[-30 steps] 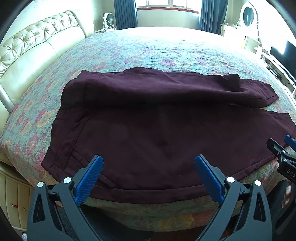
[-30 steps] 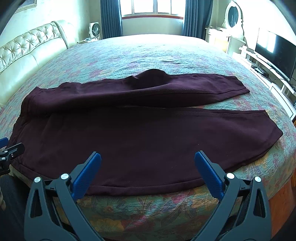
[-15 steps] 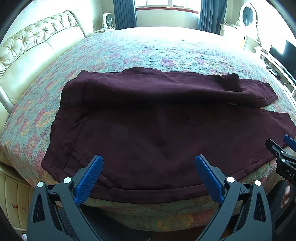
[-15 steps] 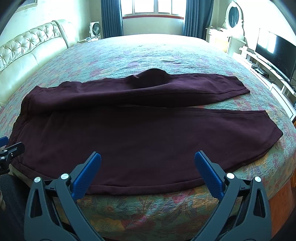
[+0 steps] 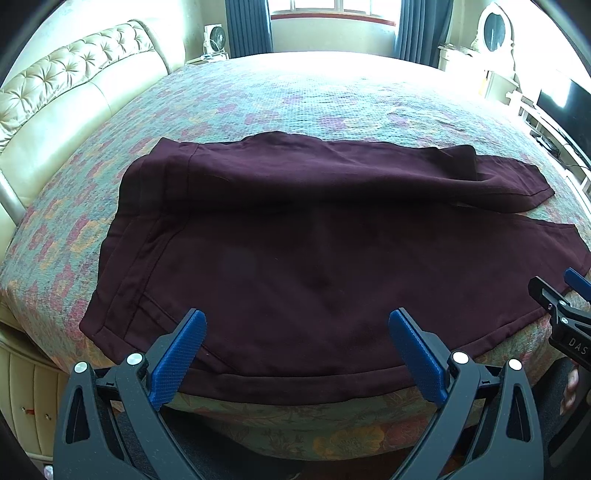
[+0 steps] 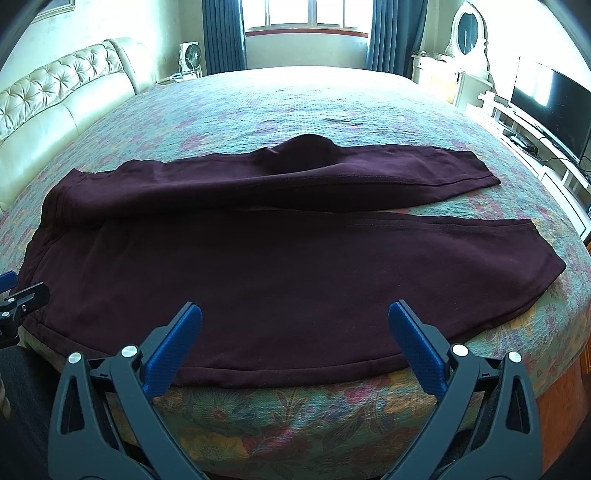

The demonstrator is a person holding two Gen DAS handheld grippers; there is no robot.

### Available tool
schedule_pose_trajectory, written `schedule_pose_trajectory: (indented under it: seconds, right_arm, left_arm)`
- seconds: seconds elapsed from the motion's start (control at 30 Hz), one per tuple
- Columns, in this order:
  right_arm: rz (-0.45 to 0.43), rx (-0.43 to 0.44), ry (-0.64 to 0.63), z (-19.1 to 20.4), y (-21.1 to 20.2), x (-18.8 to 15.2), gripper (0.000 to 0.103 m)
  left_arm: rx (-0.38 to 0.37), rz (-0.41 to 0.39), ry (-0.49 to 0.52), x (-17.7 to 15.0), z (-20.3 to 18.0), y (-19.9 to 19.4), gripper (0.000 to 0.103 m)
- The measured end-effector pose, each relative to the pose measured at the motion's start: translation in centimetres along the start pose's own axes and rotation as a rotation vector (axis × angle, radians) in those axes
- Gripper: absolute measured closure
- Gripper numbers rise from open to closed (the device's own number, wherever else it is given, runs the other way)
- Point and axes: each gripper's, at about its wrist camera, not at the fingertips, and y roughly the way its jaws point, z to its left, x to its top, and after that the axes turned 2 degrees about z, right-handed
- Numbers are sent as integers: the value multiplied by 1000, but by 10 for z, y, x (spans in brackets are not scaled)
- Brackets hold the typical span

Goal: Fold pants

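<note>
Dark maroon pants (image 5: 295, 240) lie spread flat across the near part of the bed, waistband to the left, both legs running right; the far leg has a raised bump in the right wrist view (image 6: 310, 147). The pants (image 6: 280, 266) reach the bed's front edge. My left gripper (image 5: 295, 339) is open and empty, just above the near hem at the waist end. My right gripper (image 6: 295, 332) is open and empty, above the near hem toward the leg end. Each gripper shows at the edge of the other's view.
The bed has a floral quilt (image 5: 314, 96). A cream tufted headboard (image 5: 55, 103) runs along the left. A TV (image 6: 554, 99) on a low white unit and a dresser with an oval mirror (image 6: 469, 29) stand at the right. A window with blue curtains is at the back.
Both grippers have drifted slightly; the pants sit a touch lower in the left wrist view. Both grippers stay open and the pants have not moved.
</note>
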Motion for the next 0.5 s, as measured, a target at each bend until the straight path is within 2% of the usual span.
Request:
schedule_pose_trajectory:
  seconds: [0.4,0.5]
  right_arm:
    - [21,13,-1,0,5,-2,2]
    - [35,48,-5,-1,5,0,2]
  left_arm:
    - [-13,20,-1,-3,3,7,4]
    - [-37,30,1,-2,6,8,4]
